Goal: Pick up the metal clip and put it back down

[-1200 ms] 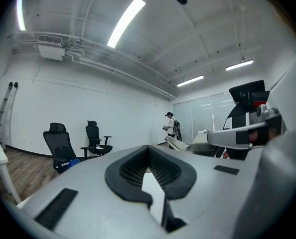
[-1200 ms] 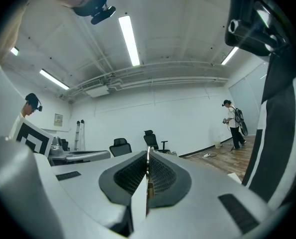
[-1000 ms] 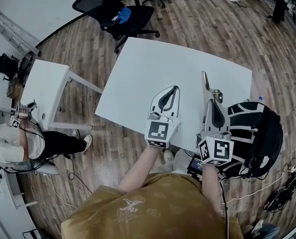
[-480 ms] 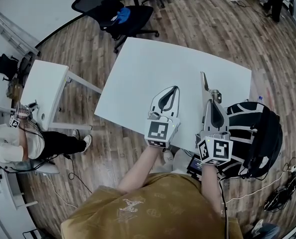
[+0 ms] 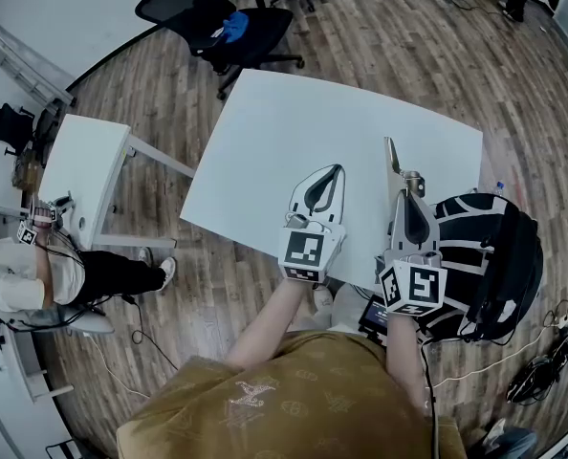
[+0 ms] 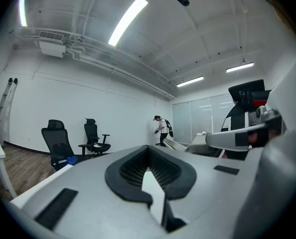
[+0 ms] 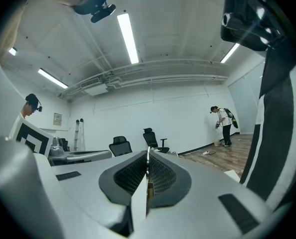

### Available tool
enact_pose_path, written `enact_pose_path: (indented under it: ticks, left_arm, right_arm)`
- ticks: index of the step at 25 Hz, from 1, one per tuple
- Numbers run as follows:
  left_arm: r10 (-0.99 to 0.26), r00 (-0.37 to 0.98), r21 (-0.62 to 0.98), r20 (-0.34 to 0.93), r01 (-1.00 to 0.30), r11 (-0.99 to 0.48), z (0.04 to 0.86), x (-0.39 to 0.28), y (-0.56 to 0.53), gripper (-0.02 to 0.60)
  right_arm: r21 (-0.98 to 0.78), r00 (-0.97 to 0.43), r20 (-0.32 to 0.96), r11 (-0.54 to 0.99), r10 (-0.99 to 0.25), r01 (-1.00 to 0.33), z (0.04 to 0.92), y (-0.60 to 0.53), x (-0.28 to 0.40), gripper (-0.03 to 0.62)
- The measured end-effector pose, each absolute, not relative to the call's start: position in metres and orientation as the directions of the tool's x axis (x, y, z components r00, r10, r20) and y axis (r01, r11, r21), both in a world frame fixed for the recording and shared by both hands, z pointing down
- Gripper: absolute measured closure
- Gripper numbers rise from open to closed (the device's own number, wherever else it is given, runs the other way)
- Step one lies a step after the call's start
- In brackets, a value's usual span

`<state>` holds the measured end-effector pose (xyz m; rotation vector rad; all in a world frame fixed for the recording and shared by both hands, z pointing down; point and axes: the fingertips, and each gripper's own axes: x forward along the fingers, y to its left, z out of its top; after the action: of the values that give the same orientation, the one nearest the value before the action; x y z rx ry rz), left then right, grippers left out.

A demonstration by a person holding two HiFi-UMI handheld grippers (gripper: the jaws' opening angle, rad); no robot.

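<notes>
In right gripper (image 5: 408, 187) — metal clip (image 5: 394, 157)

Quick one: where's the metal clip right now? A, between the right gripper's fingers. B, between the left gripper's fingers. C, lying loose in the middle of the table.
A: the right gripper is shut on the metal clip, a thin strip that juts out ahead of it.
</notes>
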<state>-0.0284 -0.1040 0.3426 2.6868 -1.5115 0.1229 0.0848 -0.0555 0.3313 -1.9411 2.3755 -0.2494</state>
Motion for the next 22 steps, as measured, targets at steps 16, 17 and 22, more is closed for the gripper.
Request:
enact_pose_path:
  ticks: [16,17,22]
  left_arm:
    - [-0.853,0.506,0.020,0.132,-0.861,-0.508,0.365,-0.031,-0.110,0.575]
    - [-0.852,0.505,0.020,0.137,-0.861,-0.508,0.367,-0.031,-0.111,0.575]
    - [-0.847,0.507,0.025,0.159,-0.860,-0.510,0.378,-0.029,-0.114,0.575]
  right_arm:
    - [-0.179,-0.210,0.108,0.189,-0.972,-0.966,0.357,-0.062,0.082,0.577]
    - [-0.179,-0.211,0.113,0.189,-0.971,-0.966,0.359,-0.063,0.082,0.577]
    - [-0.182,-0.211,0.142,0.184,-0.967,-0.966,0.373,-0.064,0.083,0.577]
